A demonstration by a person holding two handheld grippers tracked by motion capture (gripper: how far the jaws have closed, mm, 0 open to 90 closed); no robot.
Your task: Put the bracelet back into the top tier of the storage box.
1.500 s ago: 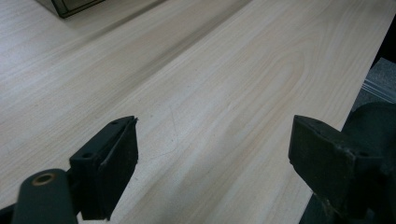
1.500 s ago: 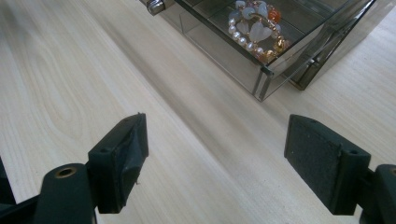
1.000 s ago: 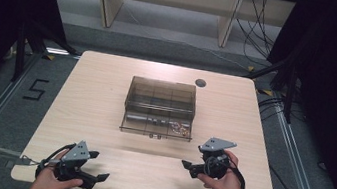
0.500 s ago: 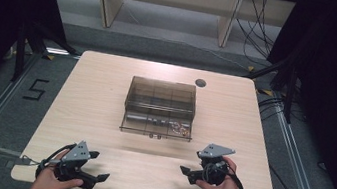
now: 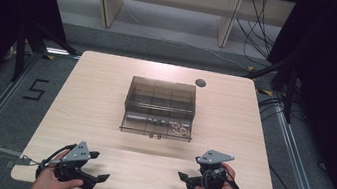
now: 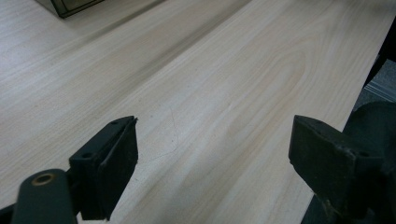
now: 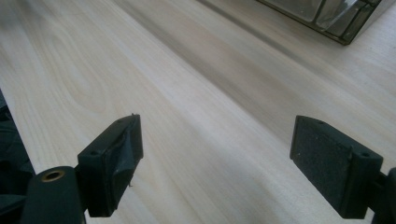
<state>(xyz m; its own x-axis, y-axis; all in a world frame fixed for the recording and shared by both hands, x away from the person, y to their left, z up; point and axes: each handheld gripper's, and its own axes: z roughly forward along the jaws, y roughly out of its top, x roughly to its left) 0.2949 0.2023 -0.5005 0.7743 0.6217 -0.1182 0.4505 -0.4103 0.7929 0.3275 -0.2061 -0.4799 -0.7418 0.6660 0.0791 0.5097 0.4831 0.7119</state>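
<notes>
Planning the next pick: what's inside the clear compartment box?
The compartment box holds small metal parts in its front row, some reddish at the right. The rear compartments look empty, but the tinted walls blur detail.

The clear brown plastic box with little compartments sits in the middle of the high view. Some small things lie in its front right part, but they are too tiny to tell what they are. In the left gripper view only a dark corner of the box peeks in at the upper left, cut off by the top edge. In the right gripper view the box is cut off at the upper right.
</notes>
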